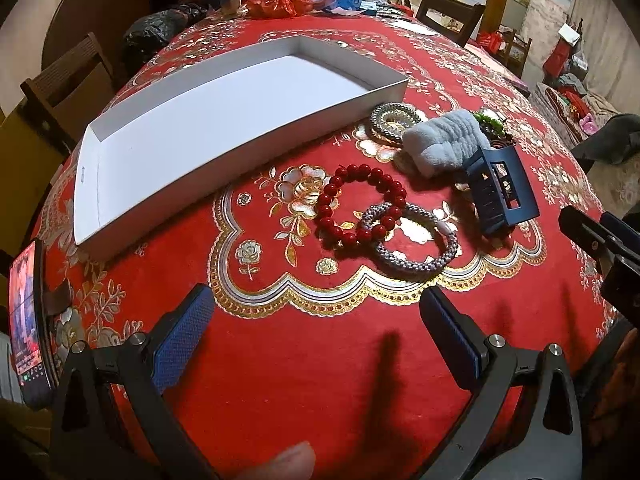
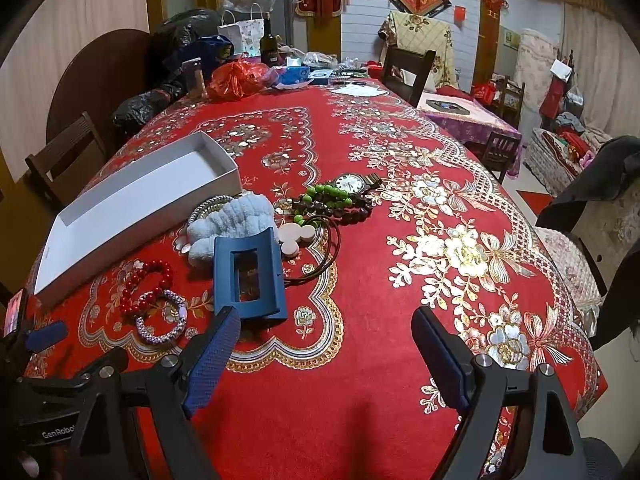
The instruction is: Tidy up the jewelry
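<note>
Our left gripper point(image 1: 316, 332) and right gripper point(image 2: 324, 352) stand wide, holding nothing. The red bead bracelet point(image 1: 357, 206) lies beside the white box point(image 1: 224, 120); it looks light, hard and slippery, so we pinch across 1 side of its loop.

On the bench sit one white box point(image 1: 224, 128), one blue hair claw point(image 2: 250, 276), one pale fleecy scrunchie point(image 2: 232, 220), one wristwatch point(image 2: 352, 182) and one brown cord necklace with white discs point(image 2: 296, 236). Beaded bracelets: one red point(image 1: 356, 204), one grey-lilac point(image 1: 416, 240), one silver point(image 1: 394, 122). The far green-and-dark tangle point(image 2: 332, 202) looks like two more strands, though that count is unsure.
</note>
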Demonstrator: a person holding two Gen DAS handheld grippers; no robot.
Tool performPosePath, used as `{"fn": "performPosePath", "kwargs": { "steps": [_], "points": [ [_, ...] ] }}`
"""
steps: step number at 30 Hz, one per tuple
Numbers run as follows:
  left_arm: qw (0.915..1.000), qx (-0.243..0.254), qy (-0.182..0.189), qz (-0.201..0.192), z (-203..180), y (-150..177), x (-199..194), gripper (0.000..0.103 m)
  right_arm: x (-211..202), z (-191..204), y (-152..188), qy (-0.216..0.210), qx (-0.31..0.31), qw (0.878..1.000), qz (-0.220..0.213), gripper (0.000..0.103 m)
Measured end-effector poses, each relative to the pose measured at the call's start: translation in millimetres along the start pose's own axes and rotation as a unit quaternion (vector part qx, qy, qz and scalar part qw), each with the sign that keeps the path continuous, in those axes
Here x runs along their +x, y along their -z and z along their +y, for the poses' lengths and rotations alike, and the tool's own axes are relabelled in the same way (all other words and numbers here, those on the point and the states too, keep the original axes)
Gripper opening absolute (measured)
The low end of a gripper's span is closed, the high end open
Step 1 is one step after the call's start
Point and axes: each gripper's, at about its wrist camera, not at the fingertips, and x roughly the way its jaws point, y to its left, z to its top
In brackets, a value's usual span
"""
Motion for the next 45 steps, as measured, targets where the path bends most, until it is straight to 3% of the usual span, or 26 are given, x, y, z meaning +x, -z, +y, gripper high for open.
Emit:
{"fn": "performPosePath", "kwargs": {
  "steps": [5, 11, 18, 22, 26, 27, 29, 31, 35, 37, 42, 45],
  "points": [
    [1.0, -0.005, 0.0, 0.001, 5.0, 1.7, 1.2, 0.102, -0.1, 0.6, 0.0, -0.004, -0.003, 1.0, 0.0, 0.086],
    [0.9999, -0.012, -0.004, 0.008, 13.2, 6.7, 10.4, 0.102, 0.5, 19.7, 0.2, -0.061, -0.037, 0.997, -0.006, 0.086],
    [0.9999, -0.001, -0.012, 0.006, 11.8, 6.5, 18.5, 0.102, 30.5, 32.5, -20.4, -0.075, -0.054, 0.996, 0.012, 0.086],
    [1.0, 0.006, -0.006, 0.002, 11.7, 3.8, 21.6, 0.103, 55.7, 36.4, -30.0, -0.102, -0.05, 0.992, 0.05, 0.086],
    [0.9999, 0.012, -0.003, -0.01, 11.6, 3.5, 23.0, 0.103, 66.7, 47.8, -32.6, -0.072, -0.076, 0.993, 0.048, 0.085],
    [0.9998, 0.014, -0.001, -0.012, 11.8, 3.6, 23.0, 0.103, 69.8, 49.5, -33.1, -0.066, -0.082, 0.993, 0.049, 0.083],
    [0.9997, 0.018, 0.002, -0.014, 12.3, 3.6, 22.7, 0.103, 76.6, 51.8, -31.7, -0.061, -0.09, 0.992, 0.06, 0.058],
    [0.9997, 0.019, 0.003, -0.011, 12.7, 2.9, 22.4, 0.102, 78.7, 49.5, -29.8, -0.068, -0.089, 0.992, 0.066, 0.045],
    [0.9998, 0.022, 0.004, -0.001, 9.2, -0.7, 23.8, 0.102, 68.5, 40.1, -30.3, -0.074, -0.074, 0.993, 0.046, 0.045],
    [0.9986, 0.041, 0.034, 0.002, 5.9, -4.9, 23.8, 0.102, 62.9, 35.4, -32.3, -0.078, -0.061, 0.994, 0.039, 0.045],
    [0.9945, 0.044, 0.084, -0.045, 6.9, -25.0, 5.5, 0.102, 48.4, 25.9, -24.6, -0.08, -0.039, 0.995, 0.038, 0.045],
    [0.9913, 0.07, 0.1, -0.05, -5.0, -41.4, 9.1, 0.098, 46.4, 22.2, -18.9, -0.078, -0.027, 0.995, 0.047, 0.045]
  ]
}}
